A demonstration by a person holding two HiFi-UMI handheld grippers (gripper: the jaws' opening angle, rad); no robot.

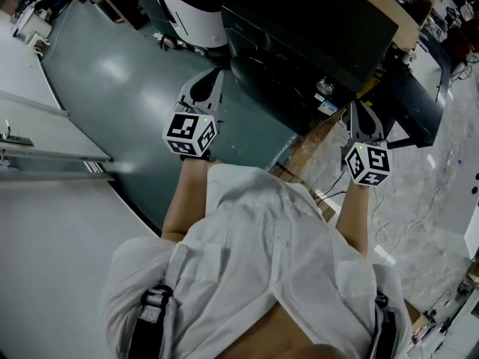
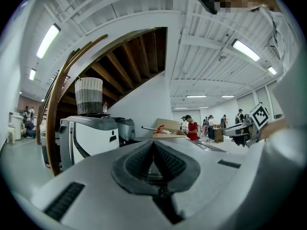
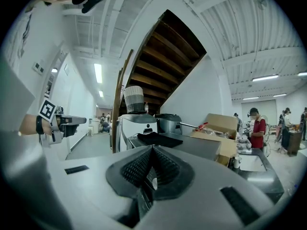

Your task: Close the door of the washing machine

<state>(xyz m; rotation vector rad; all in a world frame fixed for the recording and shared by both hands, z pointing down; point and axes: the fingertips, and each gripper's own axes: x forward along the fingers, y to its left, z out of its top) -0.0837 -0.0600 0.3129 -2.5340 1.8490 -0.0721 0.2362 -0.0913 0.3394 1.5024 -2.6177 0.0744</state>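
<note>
Both grippers are held out level ahead of the person, and neither touches anything. The left gripper [image 1: 209, 77] sits left of centre in the head view, and its own view shows its fingers [image 2: 139, 159] pressed together with nothing between them. The right gripper [image 1: 362, 111], at centre right, also has its fingers [image 3: 136, 164] closed and holds nothing.

Two appliances stand ahead, in the upper middle of the head view. One is a large black box-shaped machine [image 1: 307, 28] straight in front of the grippers. The other is a white and grey appliance with a curved black stripe [image 1: 187, 2] to its left, with a woven grey basket [image 2: 89, 96] above it in the left gripper view. I cannot tell which is the washing machine, and no view shows a door clearly enough to call it open or shut.

This scene fits an approach to a door that is still open, and equally a stand-off from one that is already shut. Any further move depends first on seeing the door. If one stands open, closed fingers would do for pushing its edge home.
</note>
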